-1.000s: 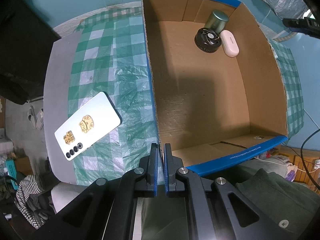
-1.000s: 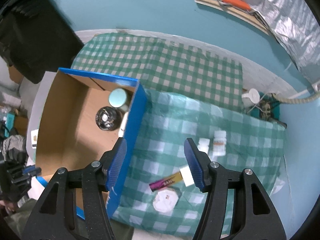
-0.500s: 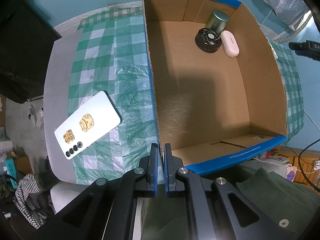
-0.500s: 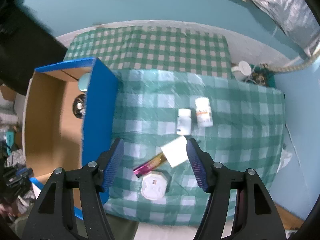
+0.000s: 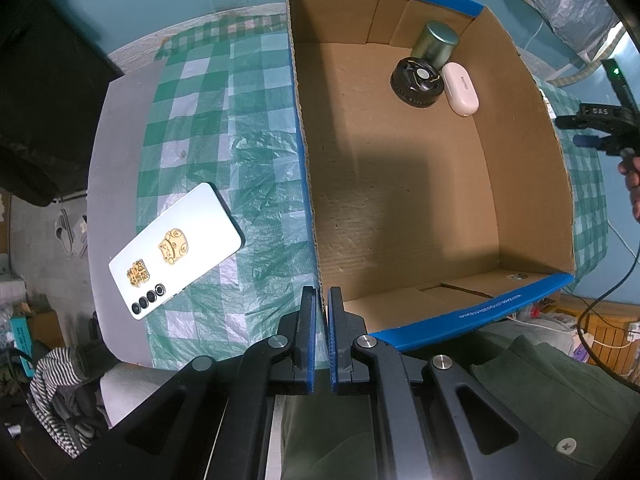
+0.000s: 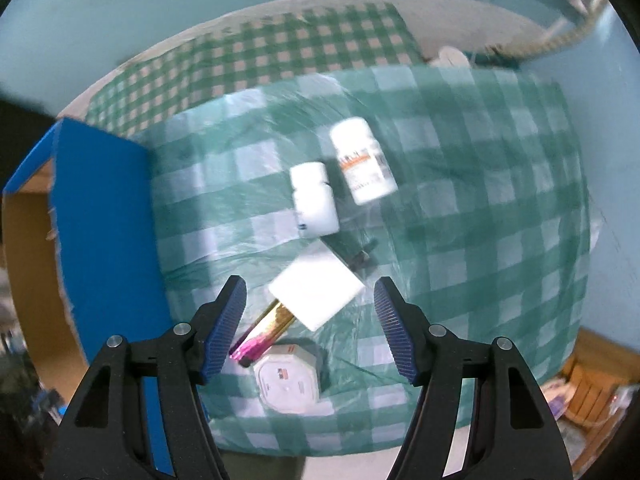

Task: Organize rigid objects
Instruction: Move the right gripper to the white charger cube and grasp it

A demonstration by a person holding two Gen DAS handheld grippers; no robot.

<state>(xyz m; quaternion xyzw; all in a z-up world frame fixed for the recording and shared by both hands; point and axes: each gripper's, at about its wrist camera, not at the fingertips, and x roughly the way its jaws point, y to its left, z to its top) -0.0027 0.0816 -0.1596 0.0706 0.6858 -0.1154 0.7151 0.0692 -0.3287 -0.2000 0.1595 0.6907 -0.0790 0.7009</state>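
White block (image 6: 316,294), propped on the gold-and-pink tube (image 6: 262,330): centre the empty, just-widened right gripper (image 6: 310,304) across its flat sides, then descend squarely before clamping.

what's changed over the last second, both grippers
The right gripper swung away from the cardboard box and dropped toward the white block, which now sits between its open jaws; they have just been opening, gripping nothing. The left gripper stayed shut on the box wall; box contents and phone unmoved.
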